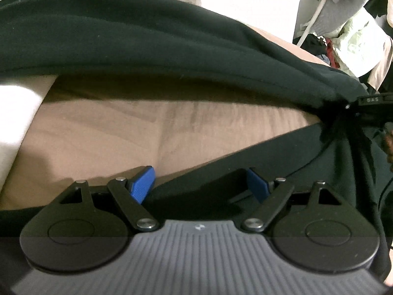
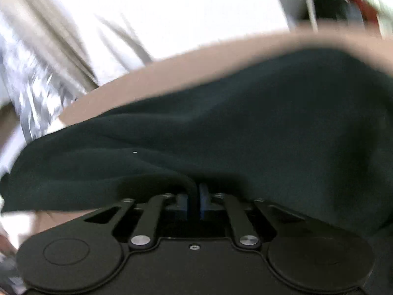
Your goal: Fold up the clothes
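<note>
A dark green garment (image 1: 137,39) lies on a tan bed sheet (image 1: 122,135); one part arches across the top of the left wrist view, lifted at the right. My left gripper (image 1: 201,184) is open, its blue pads (image 1: 143,184) low over the garment's near edge with nothing between them. At the right edge of that view my right gripper (image 1: 343,108) pinches a bunched fold of the cloth. In the right wrist view the right gripper (image 2: 195,201) is shut on the dark green garment (image 2: 245,123), which drapes away from the jaws over the tan sheet (image 2: 172,71).
A white cloth (image 1: 14,113) lies at the left on the bed. Piled clothes and bags (image 1: 348,32) stand beyond the bed at the right. A white wall (image 2: 172,12) and pale curtains (image 2: 36,49) lie behind; the right wrist view is motion-blurred.
</note>
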Tool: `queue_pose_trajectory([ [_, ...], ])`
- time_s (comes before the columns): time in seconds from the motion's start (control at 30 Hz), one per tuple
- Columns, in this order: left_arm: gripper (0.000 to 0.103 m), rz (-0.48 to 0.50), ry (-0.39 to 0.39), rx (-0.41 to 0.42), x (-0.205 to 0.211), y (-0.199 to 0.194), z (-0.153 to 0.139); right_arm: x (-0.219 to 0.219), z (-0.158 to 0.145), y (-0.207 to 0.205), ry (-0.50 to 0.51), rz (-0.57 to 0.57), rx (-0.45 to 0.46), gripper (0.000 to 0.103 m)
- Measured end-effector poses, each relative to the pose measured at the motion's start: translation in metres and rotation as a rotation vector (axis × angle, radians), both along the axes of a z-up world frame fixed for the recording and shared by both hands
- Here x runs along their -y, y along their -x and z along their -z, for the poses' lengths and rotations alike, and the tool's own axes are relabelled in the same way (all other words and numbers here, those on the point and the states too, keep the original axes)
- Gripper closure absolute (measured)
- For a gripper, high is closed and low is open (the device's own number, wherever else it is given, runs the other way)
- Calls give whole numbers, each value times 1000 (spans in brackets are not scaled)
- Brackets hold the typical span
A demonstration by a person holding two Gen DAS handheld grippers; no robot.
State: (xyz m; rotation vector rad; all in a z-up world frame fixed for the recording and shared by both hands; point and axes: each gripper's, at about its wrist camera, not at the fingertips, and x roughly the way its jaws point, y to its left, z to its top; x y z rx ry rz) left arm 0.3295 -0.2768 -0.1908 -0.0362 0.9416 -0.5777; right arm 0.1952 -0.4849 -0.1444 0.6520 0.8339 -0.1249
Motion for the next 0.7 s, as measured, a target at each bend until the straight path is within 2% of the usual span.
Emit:
queue_pose_trajectory([
  [0.07,21,2,17,-1,-3,-1,0,7,3,11,-101,23,24,76],
  [0.13,21,-4,42,4,-6,-3,-2,12,-2,32,-165,57,74,63],
  [0.23,17,2,72,9,-7,-7,0,21,-14,69,-184,97,127,62],
  [0.33,17,18,65,24,4,-9,-3,36,-32,100,-76,165,98,62],
  [0.47,17,99,54,81,17,6,-15,42,-61,125,208,168,4,60],
  [0.53,18,170,72,118,23,16,-24,47,-73,133,338,166,-42,47],
  [0.6,23,259,87,138,32,26,-29,58,-74,135,371,163,-52,46],
  [0.63,33,284,83,144,36,30,-29,63,-75,137,388,161,-57,46],
  [0.67,38,305,70,147,40,34,-27,68,-75,138,404,160,-62,46],
  [0.7,38,318,56,142,44,36,-23,74,-76,139,421,158,-67,46],
])
